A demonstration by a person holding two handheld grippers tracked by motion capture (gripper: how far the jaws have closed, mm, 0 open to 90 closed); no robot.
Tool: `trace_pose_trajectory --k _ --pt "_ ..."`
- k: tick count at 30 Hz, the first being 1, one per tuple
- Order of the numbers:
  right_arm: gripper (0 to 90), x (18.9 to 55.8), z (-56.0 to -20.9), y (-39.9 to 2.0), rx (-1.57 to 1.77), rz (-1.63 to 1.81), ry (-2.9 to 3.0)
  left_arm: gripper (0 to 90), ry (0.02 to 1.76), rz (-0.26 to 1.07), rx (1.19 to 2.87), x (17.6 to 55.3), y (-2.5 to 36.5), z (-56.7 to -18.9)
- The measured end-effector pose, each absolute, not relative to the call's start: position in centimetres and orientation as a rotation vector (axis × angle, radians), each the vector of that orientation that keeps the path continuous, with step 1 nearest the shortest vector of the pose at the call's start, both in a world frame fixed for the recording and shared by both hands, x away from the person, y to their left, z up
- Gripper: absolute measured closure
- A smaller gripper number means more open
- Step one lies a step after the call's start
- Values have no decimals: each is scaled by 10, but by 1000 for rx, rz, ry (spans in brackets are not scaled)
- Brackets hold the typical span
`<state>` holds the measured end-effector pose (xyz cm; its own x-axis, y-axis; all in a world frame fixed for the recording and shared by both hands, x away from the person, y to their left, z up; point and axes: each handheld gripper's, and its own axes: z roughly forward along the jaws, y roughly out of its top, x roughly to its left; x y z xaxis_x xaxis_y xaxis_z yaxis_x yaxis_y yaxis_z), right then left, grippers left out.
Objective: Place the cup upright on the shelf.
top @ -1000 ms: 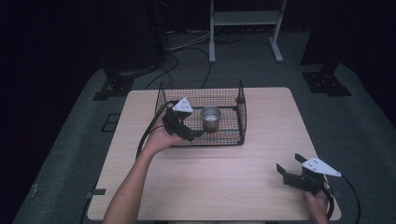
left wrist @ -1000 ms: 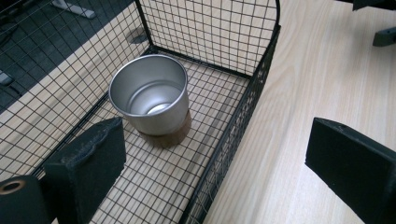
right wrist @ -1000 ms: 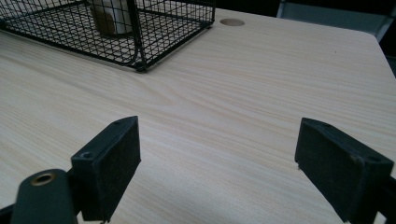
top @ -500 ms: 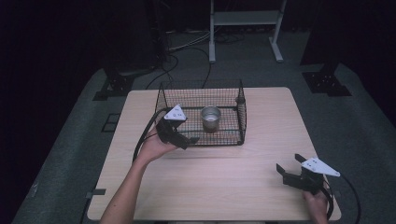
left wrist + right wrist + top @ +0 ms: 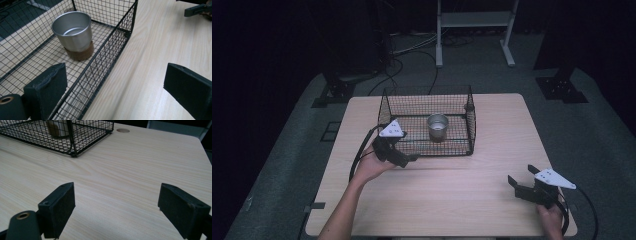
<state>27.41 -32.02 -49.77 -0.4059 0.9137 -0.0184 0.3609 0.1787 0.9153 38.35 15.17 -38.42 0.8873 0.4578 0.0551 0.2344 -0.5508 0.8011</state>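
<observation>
A black wire basket [image 5: 472,120] stands at the middle of the far half of the wooden table [image 5: 452,200]. Inside it a steel cup [image 5: 437,127] with a brown base stands upright. My left gripper [image 5: 408,159] is held at the basket's near left corner, open and holding nothing. In the left gripper view the basket's near wall [image 5: 107,50] runs up between the two jaws of the left gripper [image 5: 117,85], and the cup [image 5: 72,31] stands beyond the left jaw. My right gripper [image 5: 522,176] rests near the table's front right corner, open with nothing in it [image 5: 116,205].
A small round hole [image 5: 122,130] marks the tabletop past the basket [image 5: 75,142]. Bare wood lies between the two grippers. Black stand bases [image 5: 562,90], cables and a white frame [image 5: 472,20] sit on the grey floor beyond the table.
My left gripper has drawn back from over the basket toward the near left, sinking slightly to the basket's front corner. The right gripper and the cup have stayed put.
</observation>
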Motion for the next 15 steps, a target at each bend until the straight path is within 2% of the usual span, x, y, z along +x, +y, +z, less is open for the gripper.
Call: trace_pose_trajectory --k 15 --pt "135 274 -498 -321 1209 1203 1866 41 472 322 2143 364 164 -386"
